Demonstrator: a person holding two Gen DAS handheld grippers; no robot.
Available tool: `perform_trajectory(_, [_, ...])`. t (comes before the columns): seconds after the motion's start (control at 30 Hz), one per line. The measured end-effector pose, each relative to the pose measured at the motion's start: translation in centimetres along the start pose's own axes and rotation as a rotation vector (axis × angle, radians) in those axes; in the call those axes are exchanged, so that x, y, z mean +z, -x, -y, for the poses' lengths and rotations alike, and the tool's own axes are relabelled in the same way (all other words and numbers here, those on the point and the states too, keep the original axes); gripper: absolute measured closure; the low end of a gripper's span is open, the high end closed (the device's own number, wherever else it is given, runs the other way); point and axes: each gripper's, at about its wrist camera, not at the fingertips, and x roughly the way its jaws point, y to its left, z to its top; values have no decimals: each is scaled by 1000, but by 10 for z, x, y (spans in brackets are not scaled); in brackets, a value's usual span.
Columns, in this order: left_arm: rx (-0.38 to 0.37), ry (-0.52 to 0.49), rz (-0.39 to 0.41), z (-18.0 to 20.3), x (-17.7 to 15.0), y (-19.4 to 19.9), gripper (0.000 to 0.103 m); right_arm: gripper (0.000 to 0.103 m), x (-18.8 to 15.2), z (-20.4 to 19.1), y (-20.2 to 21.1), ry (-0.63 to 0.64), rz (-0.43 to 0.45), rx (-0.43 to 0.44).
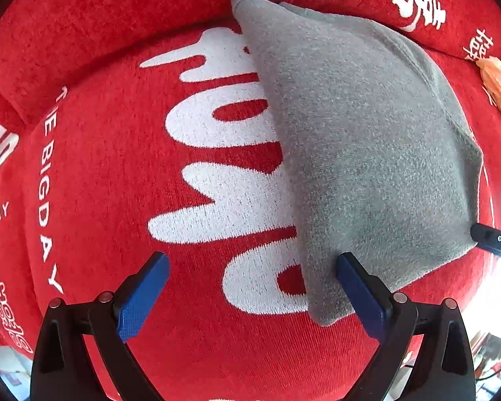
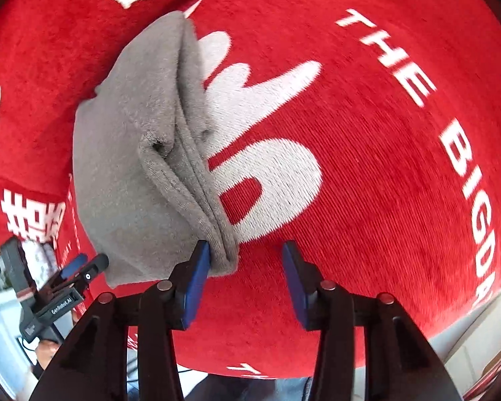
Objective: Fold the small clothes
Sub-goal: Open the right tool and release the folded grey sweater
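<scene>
Here, "THE BIGDAY" on red cover (image 2: pixel 400 200), grey cloth (image 2: pixel 133 167)

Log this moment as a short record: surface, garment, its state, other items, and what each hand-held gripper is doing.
surface: red cushion with white lettering
garment: grey knit garment
garment state: folded, layered edges stacked on one side, lying flat
other items: orange cloth at the frame's edge
left hand-held gripper: jaws wide, one finger over the garment's near corner, nothing gripped
right hand-held gripper: jaws apart, garment's corner against one pad, not pinched
</scene>
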Motion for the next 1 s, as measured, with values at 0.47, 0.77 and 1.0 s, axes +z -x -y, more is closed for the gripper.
perform_trajectory(0.47, [-8, -29, 23, -14, -6, 31, 2, 37, -38, -25, 22, -34, 60, -103])
perform_trajectory(0.77, [-57, -1, 113, -37, -11, 39, 1, 35, -48, -44, 28, -21, 110, -70])
perform_trajectory(1.0, [-63, 104, 111, -47, 21, 41, 1, 35, 3, -63, 39, 84, 161, -76])
